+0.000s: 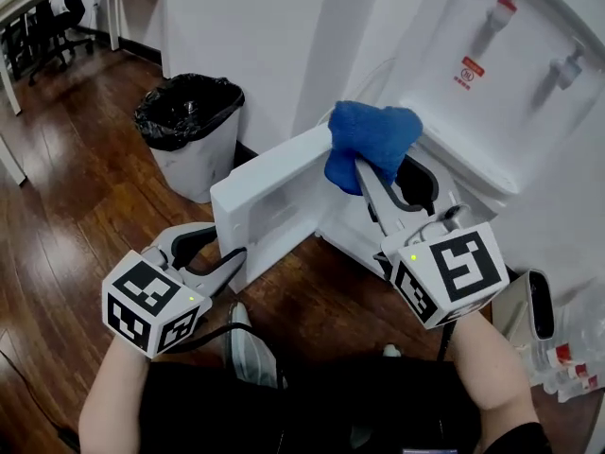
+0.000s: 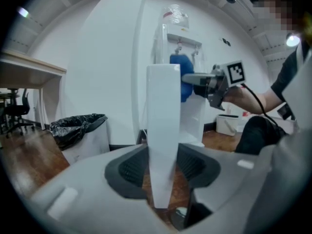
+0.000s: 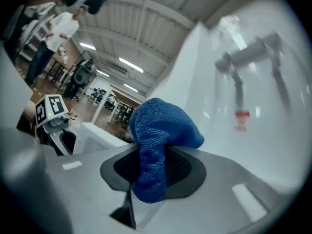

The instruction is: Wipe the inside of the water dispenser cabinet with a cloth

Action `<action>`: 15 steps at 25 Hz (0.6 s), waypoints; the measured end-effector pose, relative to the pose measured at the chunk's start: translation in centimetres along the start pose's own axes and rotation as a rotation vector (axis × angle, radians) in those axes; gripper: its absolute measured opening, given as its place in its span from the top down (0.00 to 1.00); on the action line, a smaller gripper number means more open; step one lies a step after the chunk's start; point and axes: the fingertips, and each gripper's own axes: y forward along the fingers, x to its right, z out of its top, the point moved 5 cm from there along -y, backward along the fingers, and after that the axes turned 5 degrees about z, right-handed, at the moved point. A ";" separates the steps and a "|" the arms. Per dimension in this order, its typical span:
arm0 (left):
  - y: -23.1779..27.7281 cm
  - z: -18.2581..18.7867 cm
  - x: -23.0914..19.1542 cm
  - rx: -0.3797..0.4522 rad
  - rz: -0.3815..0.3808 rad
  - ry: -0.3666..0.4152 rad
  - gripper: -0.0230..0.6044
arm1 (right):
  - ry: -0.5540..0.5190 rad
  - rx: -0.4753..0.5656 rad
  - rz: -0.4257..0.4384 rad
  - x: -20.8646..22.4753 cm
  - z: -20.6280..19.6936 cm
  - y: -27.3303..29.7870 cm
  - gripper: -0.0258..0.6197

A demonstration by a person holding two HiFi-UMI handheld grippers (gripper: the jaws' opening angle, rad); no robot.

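The white water dispenser (image 1: 492,102) stands at the upper right with its lower cabinet door (image 1: 274,192) swung open toward me. My left gripper (image 1: 230,265) is shut on the door's free edge; in the left gripper view that edge (image 2: 163,130) stands upright between the pads. My right gripper (image 1: 364,173) is shut on a bunched blue cloth (image 1: 371,138), held up at the top of the door, just in front of the dark cabinet opening (image 1: 418,183). In the right gripper view the cloth (image 3: 158,135) bulges out above the jaws, with the dispenser's taps (image 3: 243,57) beyond.
A white bin with a black bag (image 1: 189,126) stands on the wooden floor left of the door. A desk and chair (image 1: 43,17) are at the far upper left. Packaged items (image 1: 558,348) lie at the right. A white bucket (image 2: 226,124) sits beside the dispenser.
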 end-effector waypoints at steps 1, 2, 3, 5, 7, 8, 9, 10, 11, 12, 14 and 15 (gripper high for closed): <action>0.0 0.2 -0.1 0.008 0.001 0.002 0.66 | -0.073 0.057 0.007 -0.6 2.3 0.3 0.78; 0.0 0.3 -0.2 0.014 0.004 0.002 0.66 | -0.127 0.086 0.005 -0.7 3.9 1.0 0.78; 0.0 0.3 -0.2 0.019 0.006 0.000 0.66 | -0.159 0.086 0.001 -0.4 4.7 2.0 0.78; -0.1 0.3 -0.2 0.019 0.007 -0.005 0.66 | -0.177 0.013 0.014 0.4 4.3 4.6 0.78; -0.2 0.3 -0.1 0.018 0.005 -0.009 0.66 | -0.137 -0.087 0.087 0.4 2.7 6.6 0.78; -0.2 0.3 0.0 0.021 0.003 -0.009 0.66 | -0.092 -0.122 0.140 0.2 2.0 6.7 0.78; -0.3 0.4 0.0 0.026 0.002 -0.008 0.66 | -0.037 -0.145 0.195 -0.1 1.4 6.1 0.78; -0.3 0.6 0.0 0.030 0.002 -0.005 0.66 | 0.019 -0.160 0.249 -0.6 1.1 5.0 0.78; -0.4 0.7 -0.1 0.034 0.002 -0.002 0.66 | 0.068 -0.175 0.300 -1.1 0.7 3.6 0.78; -0.4 0.8 -0.1 0.036 0.001 0.000 0.66 | 0.109 -0.195 0.350 -1.8 0.1 2.1 0.78; -0.3 0.7 -0.1 0.039 0.000 -0.004 0.66 | 0.167 -0.259 0.425 -2.9 -2.1 -0.4 0.78; -0.3 0.6 -0.2 0.039 0.000 -0.008 0.66 | 0.192 -0.289 0.436 -3.1 -3.5 -1.2 0.78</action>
